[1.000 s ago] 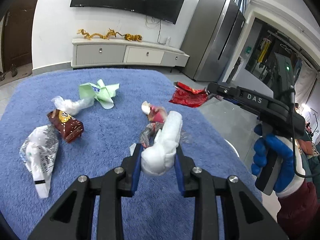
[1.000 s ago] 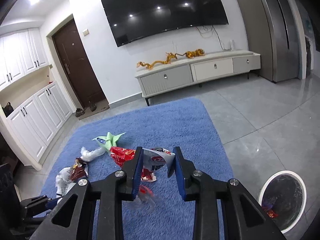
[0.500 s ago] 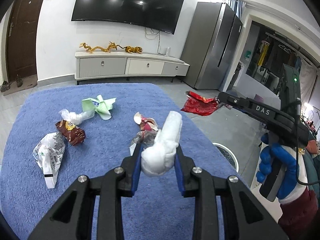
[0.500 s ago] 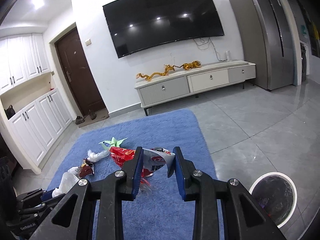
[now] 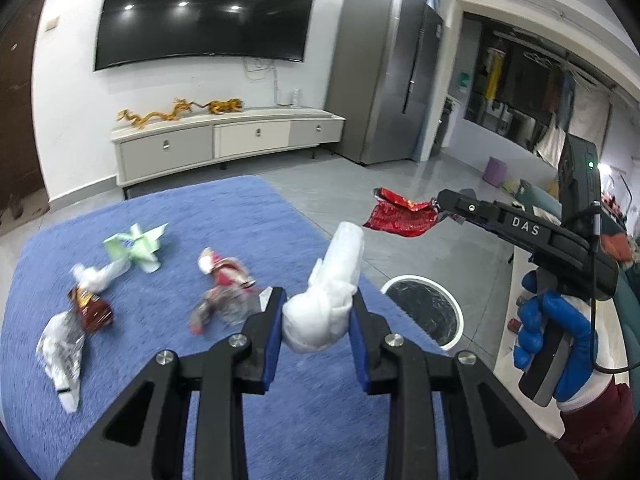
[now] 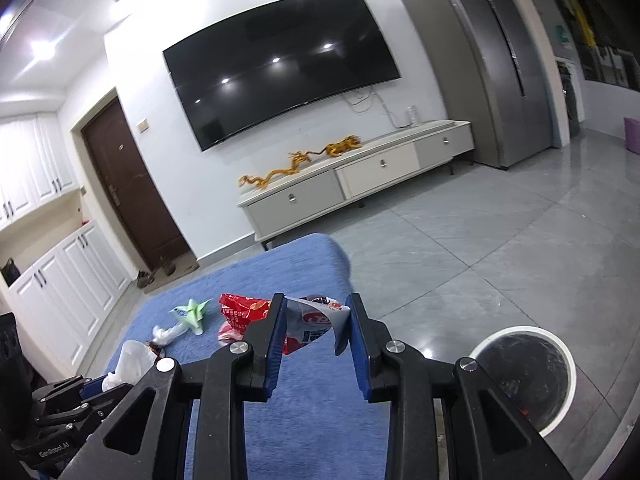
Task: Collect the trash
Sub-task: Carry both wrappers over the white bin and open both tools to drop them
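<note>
Both tongs are loaded, left tongs [image 5: 316,320] pinching the white wad [image 5: 326,304], right tongs [image 6: 316,328] clamping the red wrapper [image 6: 308,320], so I'd center each over the bin [image 6: 524,376] before letting go.

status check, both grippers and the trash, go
Left gripper shut on white tissue wad. Right gripper shut on red snack wrapper. White-rimmed bin open on tile, nothing blocking. Several scraps left on blue rug.

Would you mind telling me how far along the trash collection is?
Some trash already lies in the bin. In hand: left gripper clamps a white wad, right gripper a red wrapper. Several pieces, including a green wrapper, remain on the blue rug.
</note>
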`<state>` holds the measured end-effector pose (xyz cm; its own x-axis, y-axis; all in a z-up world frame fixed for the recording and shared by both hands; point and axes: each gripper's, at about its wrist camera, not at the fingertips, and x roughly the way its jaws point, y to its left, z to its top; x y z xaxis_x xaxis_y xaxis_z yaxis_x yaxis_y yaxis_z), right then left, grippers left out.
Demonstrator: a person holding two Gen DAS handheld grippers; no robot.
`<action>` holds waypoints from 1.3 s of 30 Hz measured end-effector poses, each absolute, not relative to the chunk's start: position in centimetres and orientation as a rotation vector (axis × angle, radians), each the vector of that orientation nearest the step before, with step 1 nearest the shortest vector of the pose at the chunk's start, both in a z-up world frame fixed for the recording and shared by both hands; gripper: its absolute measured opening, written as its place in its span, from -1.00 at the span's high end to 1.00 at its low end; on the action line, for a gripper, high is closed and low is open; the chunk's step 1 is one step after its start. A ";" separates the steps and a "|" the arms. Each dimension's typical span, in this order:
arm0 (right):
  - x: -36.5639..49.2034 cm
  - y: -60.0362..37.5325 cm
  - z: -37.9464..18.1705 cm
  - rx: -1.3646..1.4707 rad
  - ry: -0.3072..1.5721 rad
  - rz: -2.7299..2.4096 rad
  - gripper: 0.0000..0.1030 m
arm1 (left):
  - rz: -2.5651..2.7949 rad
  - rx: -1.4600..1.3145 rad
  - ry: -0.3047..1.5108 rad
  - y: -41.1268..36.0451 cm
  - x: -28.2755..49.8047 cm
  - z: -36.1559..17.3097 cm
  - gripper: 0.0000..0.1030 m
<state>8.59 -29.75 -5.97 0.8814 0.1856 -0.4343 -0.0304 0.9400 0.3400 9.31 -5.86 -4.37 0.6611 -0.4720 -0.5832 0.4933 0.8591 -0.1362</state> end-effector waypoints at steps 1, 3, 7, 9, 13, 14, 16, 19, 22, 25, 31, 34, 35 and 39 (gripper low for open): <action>8.4 -30.5 -6.1 0.340 0.477 0.104 0.46 | -0.555 0.046 0.649 -6.4 9.4 -4.4 0.45; 8.0 -31.9 -6.2 0.355 0.470 0.078 0.46 | -0.576 0.073 0.645 -8.0 9.6 -4.3 0.45; 7.4 -34.8 -6.8 0.383 0.461 0.030 0.46 | -0.621 0.119 0.647 -11.2 10.1 -4.4 0.45; 7.1 -36.4 -7.2 0.400 0.458 -0.001 0.46 | -0.645 0.141 0.650 -12.8 10.6 -4.6 0.45; 6.9 -39.1 -8.1 0.424 0.459 -0.063 0.46 | -0.699 0.189 0.659 -16.6 11.7 -5.1 0.45; 6.9 -39.9 -8.4 0.428 0.462 -0.082 0.46 | -0.715 0.203 0.664 -17.8 12.1 -5.4 0.45; 6.9 -41.5 -9.2 0.435 0.472 -0.122 0.46 | -0.743 0.222 0.678 -19.9 13.1 -5.9 0.45; 7.1 -44.0 -10.7 0.444 0.500 -0.194 0.46 | -0.790 0.230 0.724 -23.6 15.2 -7.1 0.45; 7.8 -46.3 -12.7 0.451 0.541 -0.264 0.46 | -0.826 0.240 0.766 -26.9 16.9 -8.3 0.45; 8.7 -48.4 -14.5 0.459 0.580 -0.319 0.46 | -0.860 0.249 0.821 -30.6 18.9 -10.2 0.45; 10.0 -51.3 -18.6 0.488 0.656 -0.394 0.41 | -0.904 0.253 0.899 -36.1 21.8 -13.9 0.42; 10.9 -52.2 -20.2 0.498 0.688 -0.412 0.33 | -0.929 0.228 0.945 -37.8 22.8 -15.2 0.19; 11.1 -52.4 -20.6 0.501 0.696 -0.417 0.28 | -0.934 0.213 0.960 -38.2 23.1 -15.6 0.05; 11.5 -53.0 -22.1 0.511 0.724 -0.440 0.06 | -0.926 0.174 0.993 -39.4 24.6 -16.6 -0.11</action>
<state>11.45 -53.00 -22.10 0.6696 -0.2018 -0.7148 0.5421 0.7906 0.2846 24.59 -39.37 -16.60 0.2135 -0.5885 -0.7798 0.7363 0.6216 -0.2675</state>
